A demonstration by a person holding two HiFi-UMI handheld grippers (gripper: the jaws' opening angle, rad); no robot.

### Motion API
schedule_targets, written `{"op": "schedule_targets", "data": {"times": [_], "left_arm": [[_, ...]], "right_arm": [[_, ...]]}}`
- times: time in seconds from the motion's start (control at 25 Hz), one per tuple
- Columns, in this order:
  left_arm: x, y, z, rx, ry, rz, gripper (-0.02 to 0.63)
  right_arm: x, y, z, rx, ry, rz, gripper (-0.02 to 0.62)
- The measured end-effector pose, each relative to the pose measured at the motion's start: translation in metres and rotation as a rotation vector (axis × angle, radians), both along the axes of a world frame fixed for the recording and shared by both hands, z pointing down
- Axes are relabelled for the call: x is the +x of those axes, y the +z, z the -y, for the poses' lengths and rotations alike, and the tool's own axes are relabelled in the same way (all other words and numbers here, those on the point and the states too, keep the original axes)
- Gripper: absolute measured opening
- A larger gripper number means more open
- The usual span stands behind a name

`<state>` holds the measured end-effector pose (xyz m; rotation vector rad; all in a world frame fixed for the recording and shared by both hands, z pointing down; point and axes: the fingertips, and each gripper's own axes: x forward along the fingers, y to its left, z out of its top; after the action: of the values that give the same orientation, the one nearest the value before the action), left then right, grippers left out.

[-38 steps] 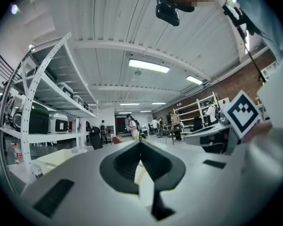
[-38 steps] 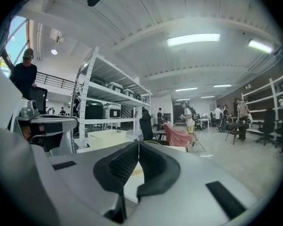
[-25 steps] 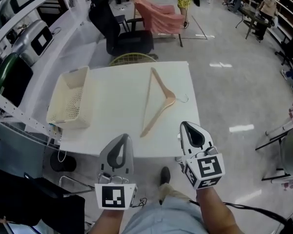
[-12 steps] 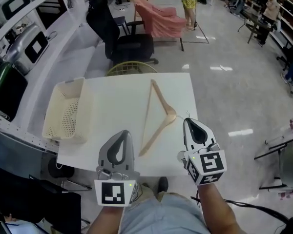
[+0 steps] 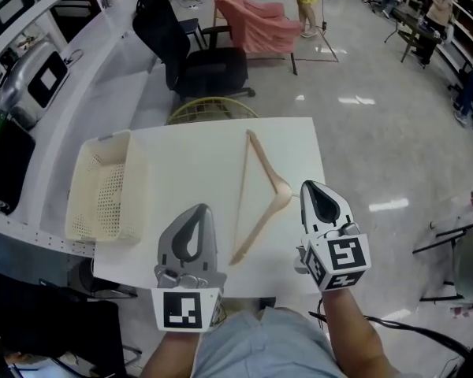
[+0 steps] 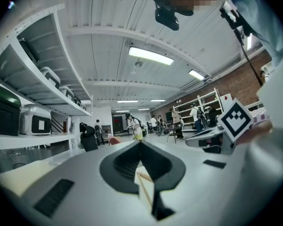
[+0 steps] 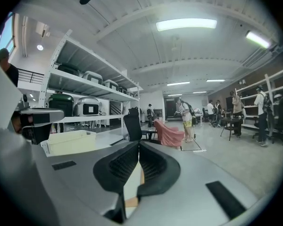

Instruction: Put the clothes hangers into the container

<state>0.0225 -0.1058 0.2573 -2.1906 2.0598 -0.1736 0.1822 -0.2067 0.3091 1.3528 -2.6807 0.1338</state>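
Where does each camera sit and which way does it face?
Head view: on the person's head, facing down at table, hanger, basket; left claw, right claw, forearms show.
Left gripper view: on the left claw, facing level across the room; shut jaws show.
Right gripper view: on the right claw, facing across the room, shelves at left; shut jaws show.
Shared: head and right gripper views both show the basket.

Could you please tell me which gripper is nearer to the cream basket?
Left. The left gripper is a little right of the basket; the right gripper lies farther off, across the wooden hanger.
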Motion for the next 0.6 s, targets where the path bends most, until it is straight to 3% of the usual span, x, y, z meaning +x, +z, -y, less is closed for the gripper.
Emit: {"op": "schedule_targets", "data": {"times": [0.24, 0.6], "left_arm": [[-0.018, 0.023, 0.035, -0.077, 0.061, -0.051, 0.011], [-0.023, 0.061, 0.079, -0.151, 0.166, -0.058, 0.012]], "right_arm": [[-0.017, 0.033, 0.024, -0.071, 0.052, -0.027, 0.012], [-0.023, 0.097, 0.039, -0.208, 0.128, -0.068, 0.012]]}}
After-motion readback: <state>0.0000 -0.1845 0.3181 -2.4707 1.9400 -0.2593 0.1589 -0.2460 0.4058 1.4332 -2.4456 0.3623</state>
